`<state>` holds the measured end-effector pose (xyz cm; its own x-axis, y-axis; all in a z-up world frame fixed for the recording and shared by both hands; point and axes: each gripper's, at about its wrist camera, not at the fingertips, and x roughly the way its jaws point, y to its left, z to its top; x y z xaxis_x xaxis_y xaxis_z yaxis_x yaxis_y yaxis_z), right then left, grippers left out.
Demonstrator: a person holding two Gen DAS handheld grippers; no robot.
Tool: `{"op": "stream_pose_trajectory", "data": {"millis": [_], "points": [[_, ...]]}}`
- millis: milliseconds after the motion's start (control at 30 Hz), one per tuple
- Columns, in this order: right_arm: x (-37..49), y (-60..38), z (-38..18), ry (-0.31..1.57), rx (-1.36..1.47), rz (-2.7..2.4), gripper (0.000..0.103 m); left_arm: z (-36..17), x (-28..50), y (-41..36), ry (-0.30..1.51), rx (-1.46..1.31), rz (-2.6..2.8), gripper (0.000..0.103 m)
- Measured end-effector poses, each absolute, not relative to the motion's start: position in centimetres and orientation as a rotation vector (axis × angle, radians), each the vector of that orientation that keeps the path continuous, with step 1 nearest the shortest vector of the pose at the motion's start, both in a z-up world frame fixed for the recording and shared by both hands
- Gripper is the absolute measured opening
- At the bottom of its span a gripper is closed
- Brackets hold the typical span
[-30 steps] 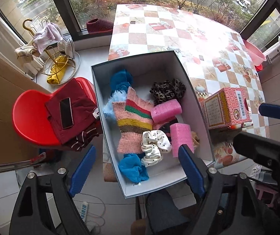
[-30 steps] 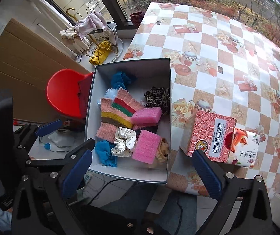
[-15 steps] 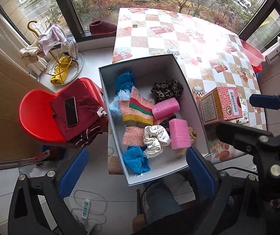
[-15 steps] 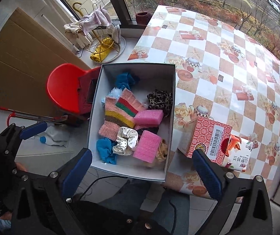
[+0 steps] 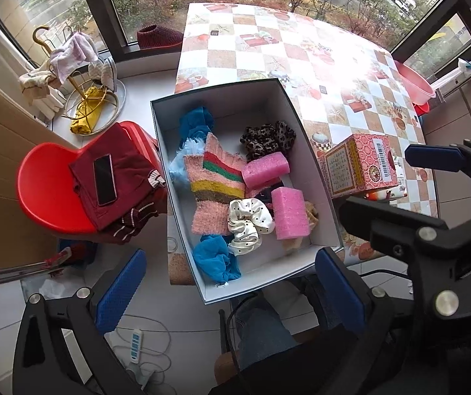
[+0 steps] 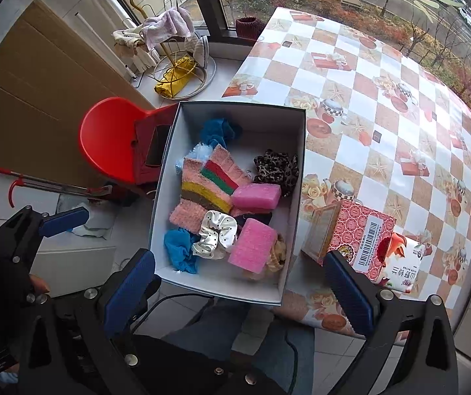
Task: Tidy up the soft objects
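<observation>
A white box (image 5: pixel 235 100) (image 6: pixel 293 197) stands at the table's near left corner. It holds a striped pink knit cloth (image 5: pixel 217 184) (image 6: pixel 206 186), two pink sponges (image 5: pixel 290 212) (image 6: pixel 252 247), a white dotted scrunchie (image 5: pixel 250 220) (image 6: pixel 215 233), a leopard scrunchie (image 5: pixel 268 138) (image 6: pixel 276 169) and blue cloths (image 5: pixel 215 261) (image 6: pixel 181 250). My left gripper (image 5: pixel 232 291) is open and empty, well above and in front of the box. My right gripper (image 6: pixel 238 291) is open and empty, also held back from the box.
A pink patterned carton (image 5: pixel 360 168) (image 6: pixel 357 240) stands on the checkered table (image 5: pixel 301 52) (image 6: pixel 383 98) right of the box. A red chair (image 5: pixel 44 191) (image 6: pixel 110 131) with maroon clothes and a phone (image 5: pixel 104 179) is on the left. A person's legs show below.
Both grippers have pulled up and back from the box, so it looks smaller and farther. The box's contents have not moved.
</observation>
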<state>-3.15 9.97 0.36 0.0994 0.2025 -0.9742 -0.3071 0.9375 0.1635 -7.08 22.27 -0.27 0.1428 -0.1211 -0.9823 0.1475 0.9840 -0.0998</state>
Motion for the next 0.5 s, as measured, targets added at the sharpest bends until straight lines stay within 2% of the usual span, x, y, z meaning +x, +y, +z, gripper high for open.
{"op": "stream_pose_trajectory", "data": {"millis": [500], "points": [[-3.57, 10.41, -0.27, 1.441, -0.102, 0.378, 0.103, -0.79, -7.38, 22.78, 1.427, 0.009, -0.155, 0.102]]}}
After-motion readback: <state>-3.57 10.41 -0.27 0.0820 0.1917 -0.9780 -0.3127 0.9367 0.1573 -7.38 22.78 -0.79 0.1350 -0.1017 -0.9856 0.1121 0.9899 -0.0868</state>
